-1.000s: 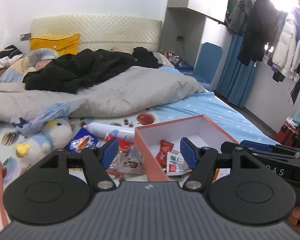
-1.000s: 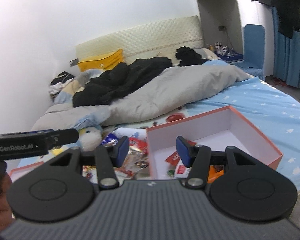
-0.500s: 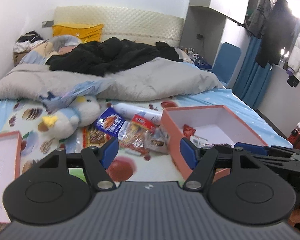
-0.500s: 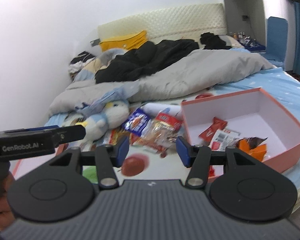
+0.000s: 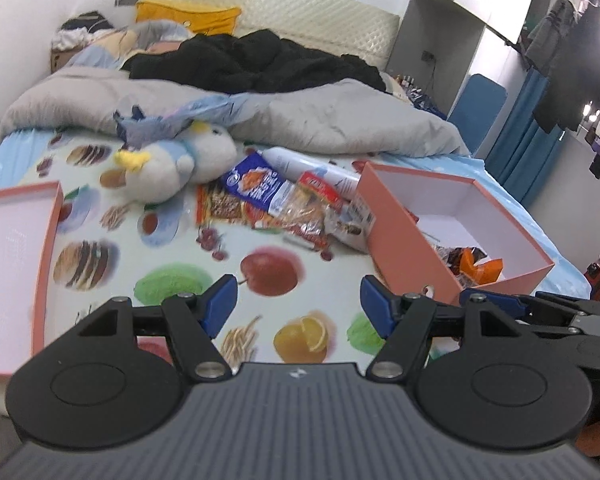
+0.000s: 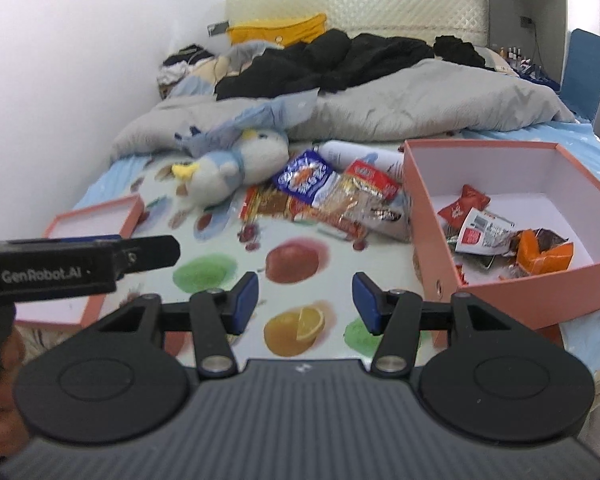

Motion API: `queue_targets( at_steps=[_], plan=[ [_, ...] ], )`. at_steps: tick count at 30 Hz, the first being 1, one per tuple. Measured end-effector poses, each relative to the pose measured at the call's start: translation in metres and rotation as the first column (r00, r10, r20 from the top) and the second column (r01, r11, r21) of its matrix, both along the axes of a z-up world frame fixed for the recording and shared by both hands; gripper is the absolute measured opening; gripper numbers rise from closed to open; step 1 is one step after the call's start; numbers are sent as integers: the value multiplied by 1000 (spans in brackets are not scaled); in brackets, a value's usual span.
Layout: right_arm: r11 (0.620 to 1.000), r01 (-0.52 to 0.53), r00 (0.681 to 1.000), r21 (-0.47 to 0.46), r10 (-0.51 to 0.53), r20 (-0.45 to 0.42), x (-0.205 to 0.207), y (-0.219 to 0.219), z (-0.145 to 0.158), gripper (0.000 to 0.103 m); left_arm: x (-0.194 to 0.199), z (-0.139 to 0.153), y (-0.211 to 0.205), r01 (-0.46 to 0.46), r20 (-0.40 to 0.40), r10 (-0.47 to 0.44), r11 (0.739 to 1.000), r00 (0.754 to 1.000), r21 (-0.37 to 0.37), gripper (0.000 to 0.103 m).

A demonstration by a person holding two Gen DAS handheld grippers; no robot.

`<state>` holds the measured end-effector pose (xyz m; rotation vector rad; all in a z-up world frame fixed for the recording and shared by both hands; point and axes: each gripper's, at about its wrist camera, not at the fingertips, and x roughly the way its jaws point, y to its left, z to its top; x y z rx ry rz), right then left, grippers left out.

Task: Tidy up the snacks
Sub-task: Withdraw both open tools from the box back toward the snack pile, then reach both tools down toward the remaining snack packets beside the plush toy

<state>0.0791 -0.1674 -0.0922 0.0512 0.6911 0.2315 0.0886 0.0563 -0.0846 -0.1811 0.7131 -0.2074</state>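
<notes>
A heap of snack packets point(image 5: 292, 204) point(image 6: 332, 196) lies on the fruit-print sheet, left of a pink box point(image 5: 404, 236) point(image 6: 432, 248). Inside the box lie several packets, among them a red one point(image 6: 464, 204) and an orange one point(image 6: 544, 254) point(image 5: 480, 266). A white tube point(image 5: 312, 166) point(image 6: 364, 156) rests behind the heap. My left gripper point(image 5: 298, 306) is open and empty, low over the sheet, short of the heap. My right gripper point(image 6: 304, 300) is also open and empty beside it, near the box's front corner.
The pink box lid point(image 5: 16, 264) point(image 6: 96, 220) lies at the left. A plush toy point(image 5: 172, 164) point(image 6: 236, 160) sits behind the snacks. A grey duvet point(image 5: 332, 120) and black clothes point(image 5: 252, 60) cover the far bed. Clothes hang on a rail point(image 5: 572, 44) at right.
Both grippers have dropped lower and swung left, so the snack heap and the lid now sit ahead and the box has slid to the right. Jaws kept the same gap.
</notes>
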Motion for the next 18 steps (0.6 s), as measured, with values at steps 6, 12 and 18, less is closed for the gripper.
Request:
queue_targets(
  at_steps=[6,12,18],
  plan=[
    [998,-6,999,-64,4,-38,15,7,-21,54,20,-24,7,-5,-36,4,1000,999,-23,73],
    [984,-41,999,-171,36,-35,46,17,-40,54,68,-59,17,-24,-92,14,993,996,-112,73],
    [975,-52,998,-217,40,-57,89,19,-62,54,127,-100,12,-12,-149,-16,983,989,-184,73]
  ],
)
